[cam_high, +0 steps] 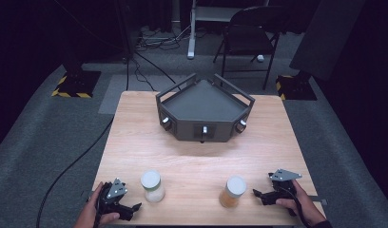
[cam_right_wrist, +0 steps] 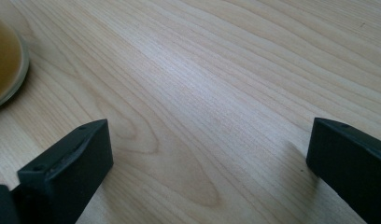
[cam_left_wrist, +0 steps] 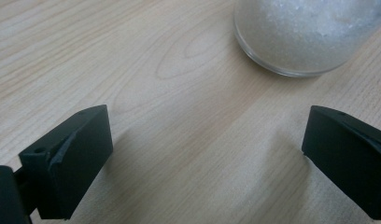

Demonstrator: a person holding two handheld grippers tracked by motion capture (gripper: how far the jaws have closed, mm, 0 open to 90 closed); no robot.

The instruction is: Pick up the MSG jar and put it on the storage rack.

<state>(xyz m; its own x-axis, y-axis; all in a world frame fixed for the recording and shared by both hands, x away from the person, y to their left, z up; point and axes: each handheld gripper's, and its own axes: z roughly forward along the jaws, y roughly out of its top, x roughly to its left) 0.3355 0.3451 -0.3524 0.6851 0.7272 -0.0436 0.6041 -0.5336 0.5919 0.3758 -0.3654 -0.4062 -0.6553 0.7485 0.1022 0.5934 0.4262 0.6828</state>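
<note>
Two white-lidded jars stand near the table's front edge. The left jar [cam_high: 152, 185] holds white grains; its glass base [cam_left_wrist: 304, 35] sits just ahead of my left gripper [cam_left_wrist: 207, 154], whose jaws stand wide apart over bare wood. In the high view that left gripper [cam_high: 128, 208] rests at the front left corner in a hand. The right jar [cam_high: 232, 191] holds an amber filling, and its base [cam_right_wrist: 4, 65] shows at the left edge of the right gripper view. My right gripper [cam_right_wrist: 209, 158] is open with nothing between its jaws. It [cam_high: 262, 193] lies just right of the amber jar.
A dark grey five-sided tray [cam_high: 205, 102] with raised rails and front knobs sits at the back middle of the wooden table [cam_high: 197, 156]. Beyond the table stand a folding chair [cam_high: 249, 33] and stand bases, with cables on the carpet.
</note>
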